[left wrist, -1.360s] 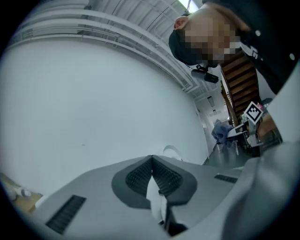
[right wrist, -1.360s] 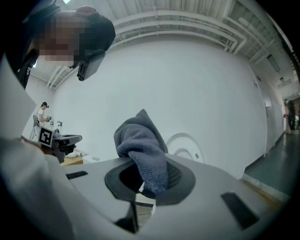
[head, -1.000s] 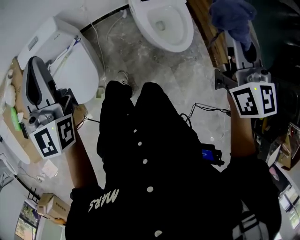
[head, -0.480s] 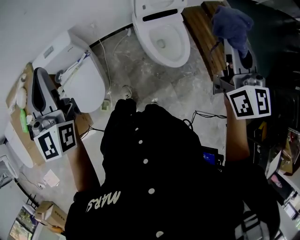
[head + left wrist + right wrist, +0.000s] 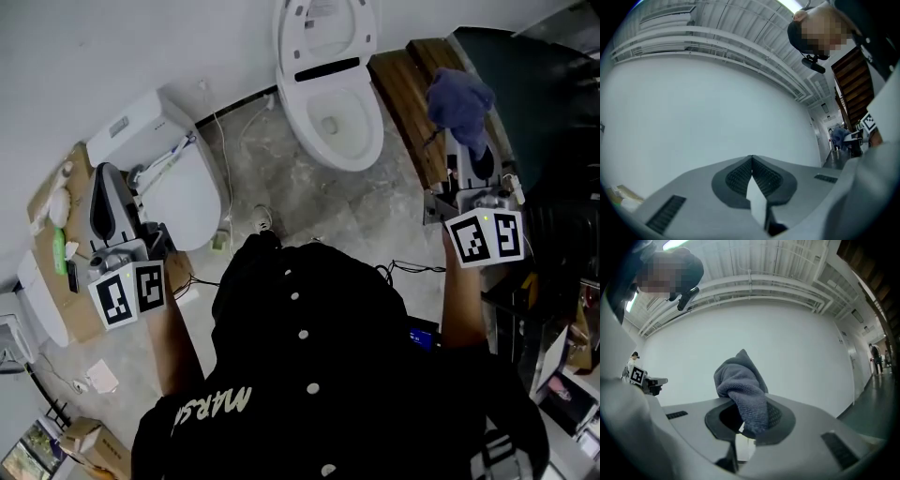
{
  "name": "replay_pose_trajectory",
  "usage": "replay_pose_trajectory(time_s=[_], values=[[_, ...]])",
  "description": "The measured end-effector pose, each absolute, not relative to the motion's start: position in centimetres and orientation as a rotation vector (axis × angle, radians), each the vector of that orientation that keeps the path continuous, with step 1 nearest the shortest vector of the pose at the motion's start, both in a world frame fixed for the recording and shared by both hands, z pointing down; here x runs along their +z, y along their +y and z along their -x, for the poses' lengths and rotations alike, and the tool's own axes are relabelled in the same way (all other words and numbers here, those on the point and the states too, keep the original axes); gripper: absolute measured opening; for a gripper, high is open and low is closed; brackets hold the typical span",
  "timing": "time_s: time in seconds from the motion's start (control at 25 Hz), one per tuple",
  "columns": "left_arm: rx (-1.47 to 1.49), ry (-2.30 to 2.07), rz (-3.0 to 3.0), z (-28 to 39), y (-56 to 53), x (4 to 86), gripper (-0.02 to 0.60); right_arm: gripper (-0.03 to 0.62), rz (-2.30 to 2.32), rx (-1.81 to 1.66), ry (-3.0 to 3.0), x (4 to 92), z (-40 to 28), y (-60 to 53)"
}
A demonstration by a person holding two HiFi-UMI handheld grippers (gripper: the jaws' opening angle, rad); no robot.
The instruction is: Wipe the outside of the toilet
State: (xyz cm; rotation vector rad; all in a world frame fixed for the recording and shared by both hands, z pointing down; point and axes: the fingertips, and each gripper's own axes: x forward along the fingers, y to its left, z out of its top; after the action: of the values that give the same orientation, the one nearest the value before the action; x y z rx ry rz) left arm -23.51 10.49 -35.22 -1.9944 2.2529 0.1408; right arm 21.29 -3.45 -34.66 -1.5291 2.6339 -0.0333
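A white toilet (image 5: 330, 94) with its lid raised stands ahead at the top centre of the head view. A second white toilet (image 5: 178, 192), lid shut, sits to the left. My right gripper (image 5: 466, 141) is held up at the right, well apart from the toilets, shut on a blue-grey cloth (image 5: 459, 103); the cloth (image 5: 743, 394) bunches out between the jaws of the right gripper (image 5: 749, 420). My left gripper (image 5: 105, 202) is raised at the left, beside the shut toilet. Its jaws in the left gripper (image 5: 751, 176) view meet with nothing between them.
A wooden bench (image 5: 412, 103) lies right of the open toilet, under the cloth. Cables (image 5: 403, 272) trail on the stone floor. Cardboard (image 5: 56, 244) with bottles lies at the far left, boxes (image 5: 89, 441) at bottom left. Both gripper views face a white wall.
The head view has swung forward, so both toilets now show further down the frame and the open one is seen whole. Both grippers stay raised; the cloth stays gripped.
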Motion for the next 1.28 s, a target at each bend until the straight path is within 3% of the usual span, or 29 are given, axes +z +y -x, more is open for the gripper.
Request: replay_pose_trajectory(time_s=[0.6,1.28], values=[[0.062,2.324,1.944,27.2,14.7,-33.1,0.011,0.04,1.704,-0.065,2.551,-32.7,-26.2,-1.0],[0.039,2.349,1.987,26.8,13.3,-29.9,0.011,0.04,1.715,-0.104,2.582,-30.0,-24.6,-1.7]])
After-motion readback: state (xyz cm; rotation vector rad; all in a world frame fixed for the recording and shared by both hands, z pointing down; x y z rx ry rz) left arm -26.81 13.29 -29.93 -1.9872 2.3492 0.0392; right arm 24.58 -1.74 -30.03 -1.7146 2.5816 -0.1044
